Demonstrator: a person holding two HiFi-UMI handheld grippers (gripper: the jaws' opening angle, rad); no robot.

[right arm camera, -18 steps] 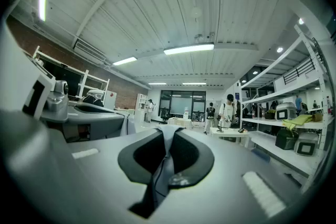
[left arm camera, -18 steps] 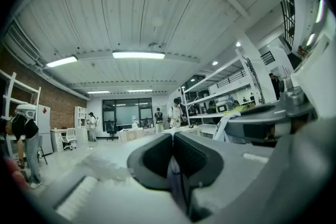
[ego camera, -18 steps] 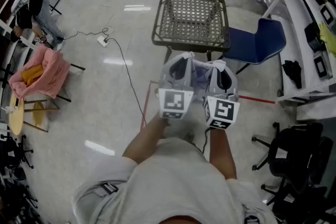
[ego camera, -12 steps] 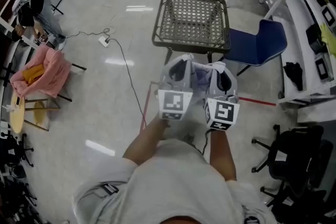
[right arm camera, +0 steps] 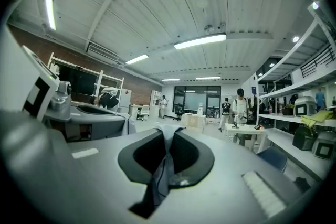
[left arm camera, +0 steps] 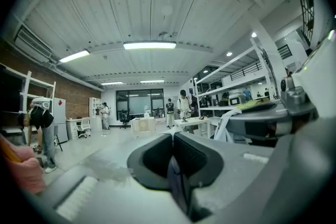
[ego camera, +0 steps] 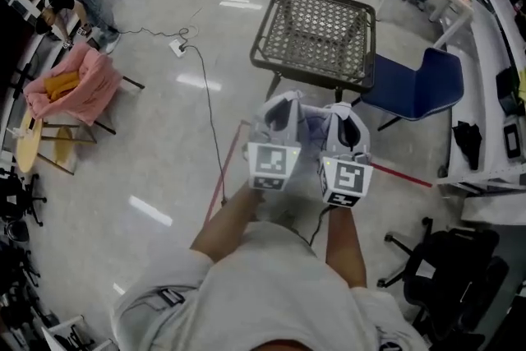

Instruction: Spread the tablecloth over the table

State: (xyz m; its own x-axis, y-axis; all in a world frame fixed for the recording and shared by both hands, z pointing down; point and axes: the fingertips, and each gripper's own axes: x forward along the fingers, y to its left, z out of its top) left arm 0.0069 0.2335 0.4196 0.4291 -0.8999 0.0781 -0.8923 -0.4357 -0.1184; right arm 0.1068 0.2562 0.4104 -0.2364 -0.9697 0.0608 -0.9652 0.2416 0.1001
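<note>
While the left tool (ego camera: 285, 104) and right tool (ego camera: 346, 113) each pinch the cloth (ego camera: 311, 122) | step: likely carrying it to the worktop (ego camera: 317, 30) | next: pull apart, lay it flat

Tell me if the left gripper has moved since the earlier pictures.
Yes, slightly: the left gripper, shut on the cloth, has come nearer the table's front edge.

Head view looks steeply down from above the person (ego camera: 271, 292), mesh table (ego camera: 316, 33) far ahead; both gripper views sit close behind their jaws, tilted up across the room, sharing the far windows (left arm camera: 139, 103) and ceiling (left arm camera: 157, 8).
</note>
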